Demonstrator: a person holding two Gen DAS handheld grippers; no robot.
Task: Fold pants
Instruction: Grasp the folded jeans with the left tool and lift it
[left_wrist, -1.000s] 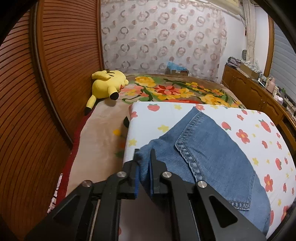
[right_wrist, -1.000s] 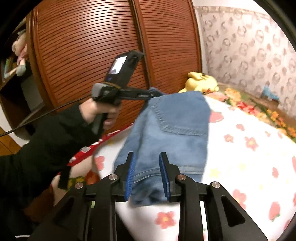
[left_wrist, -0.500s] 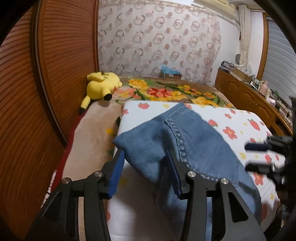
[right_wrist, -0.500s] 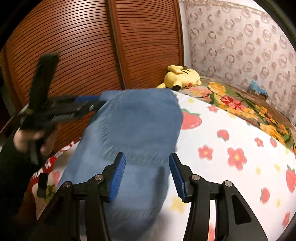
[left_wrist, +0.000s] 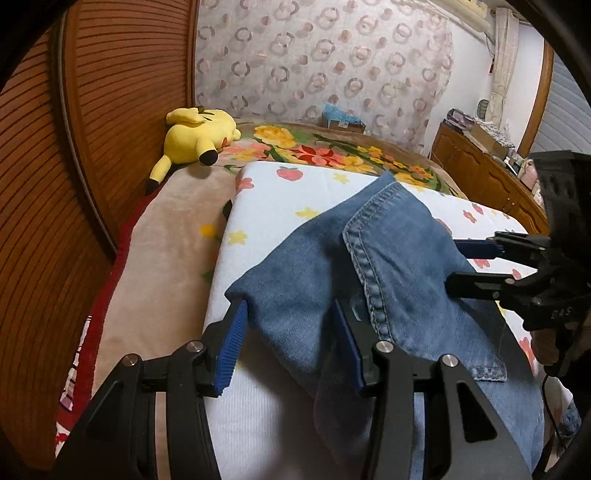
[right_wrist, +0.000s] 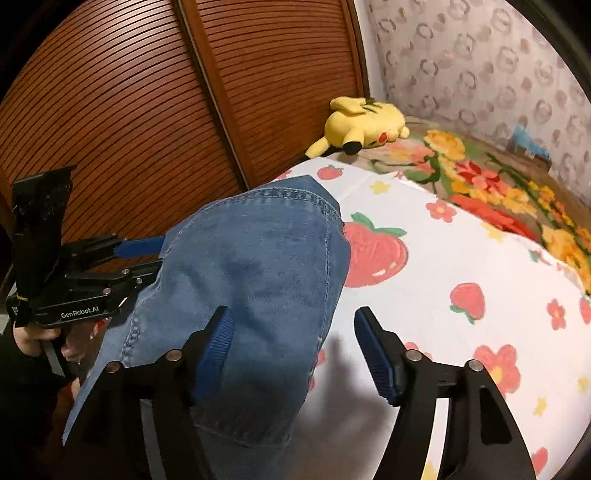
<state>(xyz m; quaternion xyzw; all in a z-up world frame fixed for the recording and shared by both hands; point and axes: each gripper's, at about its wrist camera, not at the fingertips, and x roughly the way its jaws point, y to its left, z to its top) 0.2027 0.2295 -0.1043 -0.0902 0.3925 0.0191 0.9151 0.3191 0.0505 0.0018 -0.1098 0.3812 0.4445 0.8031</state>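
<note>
Blue denim pants (left_wrist: 399, 280), folded over on themselves, are seen lying on a white sheet printed with strawberries and flowers (right_wrist: 461, 266), which is spread on a bed near a slatted wooden wardrobe (right_wrist: 184, 110). The left gripper (left_wrist: 291, 343) is held at the near edge of the fold, its blue-padded fingers (left_wrist: 231, 343) parted about halfway; a corner of the denim lies between them, though it is not pinched by either pad. The jaws of this gripper have just been opening. The right gripper (right_wrist: 295, 350) is shown wider apart, its jaws likewise just opened further; its left pad is overlapped by the edge of the pants while the right pad stands clear over the bare sheet, so that nothing is gripped. In the left wrist view the right gripper (left_wrist: 461, 267) is seen reaching in from the right against the far side of the denim, and in the right wrist view the left gripper (right_wrist: 147, 254) is held by a hand (right_wrist: 33, 339) in a dark sleeve. A yellow plush toy (left_wrist: 199, 134) (lying on its side) rests at the head of the bed beside a floral blanket (left_wrist: 332, 155), with a patterned curtain (left_wrist: 332, 59) hung behind.
</note>
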